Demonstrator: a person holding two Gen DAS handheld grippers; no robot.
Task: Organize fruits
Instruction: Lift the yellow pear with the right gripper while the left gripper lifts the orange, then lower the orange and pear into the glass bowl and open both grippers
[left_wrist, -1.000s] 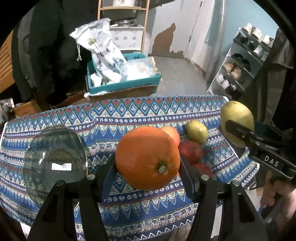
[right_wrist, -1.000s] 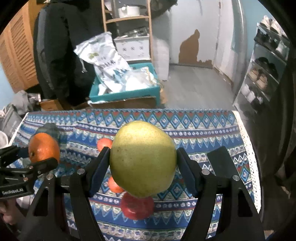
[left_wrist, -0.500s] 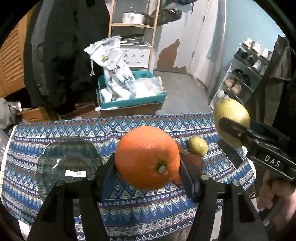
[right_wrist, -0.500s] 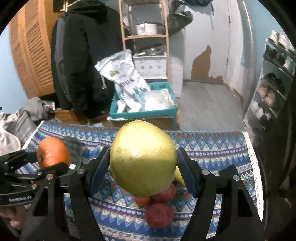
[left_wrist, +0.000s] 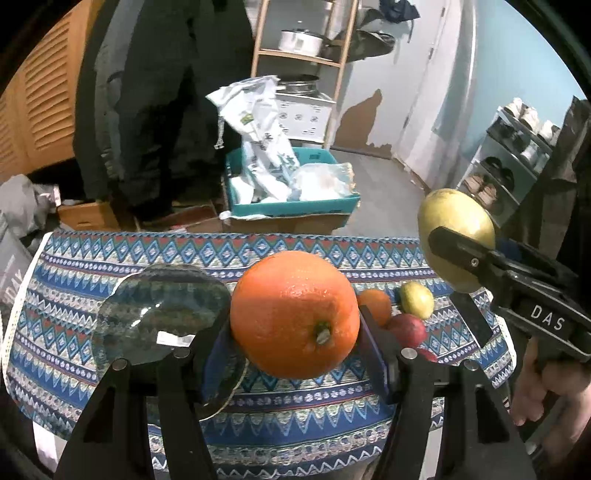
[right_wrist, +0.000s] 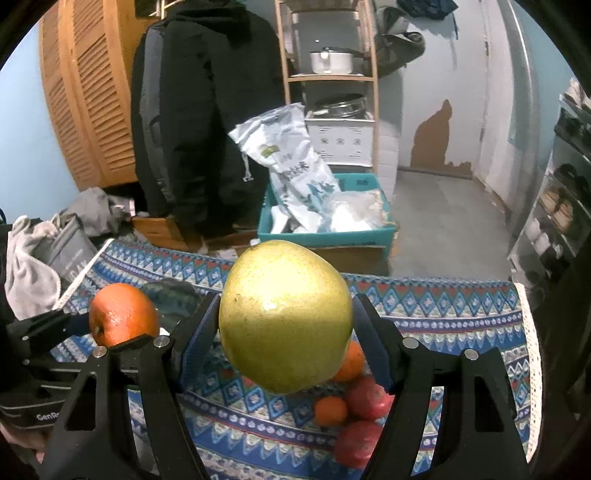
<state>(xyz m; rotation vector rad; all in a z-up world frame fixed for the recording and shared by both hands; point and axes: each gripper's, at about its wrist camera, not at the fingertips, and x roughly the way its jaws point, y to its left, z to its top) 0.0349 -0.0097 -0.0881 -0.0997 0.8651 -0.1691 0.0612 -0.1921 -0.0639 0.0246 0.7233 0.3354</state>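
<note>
Worktop under a blue patterned cloth (left_wrist: 110, 258); glass plate (left_wrist: 162, 314) at left. Right tool (right_wrist: 286, 325) pinches a yellow-green pear (right_wrist: 284, 317), above the cloth. Left tool (left_wrist: 295, 325) pinches an orange (left_wrist: 295, 314), beside the plate. Loose fruits (right_wrist: 362, 413) lie near right.

Left gripper (left_wrist: 295, 325) angled down, fingers (left_wrist: 218, 354) clamped on an orange (left_wrist: 295, 314). Right gripper (right_wrist: 286, 332) at its 2 o'clock, angled down, gripping a pear (right_wrist: 286, 317); bare hand (left_wrist: 543, 391) on its handle.
</note>
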